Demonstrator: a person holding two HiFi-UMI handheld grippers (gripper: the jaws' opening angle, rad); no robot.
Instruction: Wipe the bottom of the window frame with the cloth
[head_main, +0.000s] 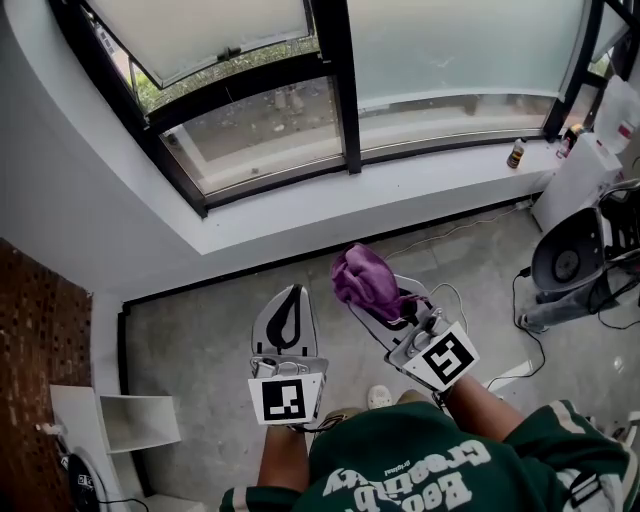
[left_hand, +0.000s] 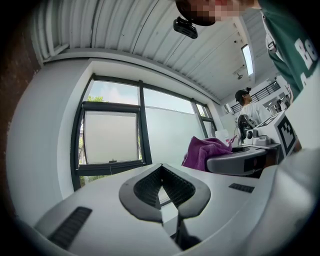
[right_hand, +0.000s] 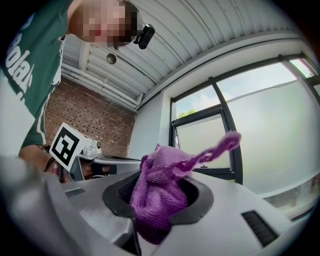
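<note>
A purple cloth (head_main: 364, 276) is bunched between the jaws of my right gripper (head_main: 378, 296), which is shut on it. In the right gripper view the cloth (right_hand: 159, 192) fills the jaws and a loose strip of it sticks out toward the window. My left gripper (head_main: 288, 312) hangs beside it, shut with nothing in it; its dark pads (left_hand: 150, 187) meet at the tips. Both grippers are held over the concrete floor, well short of the black window frame's bottom rail (head_main: 275, 183) and the white sill (head_main: 330, 218).
A small brown bottle (head_main: 516, 153) stands on the sill at the right. A white machine (head_main: 572, 258) with cables (head_main: 528, 330) sits on the floor at the right. A white shelf unit (head_main: 125, 420) and a brick wall (head_main: 40, 320) are at the left. Another person (left_hand: 246, 102) stands further back.
</note>
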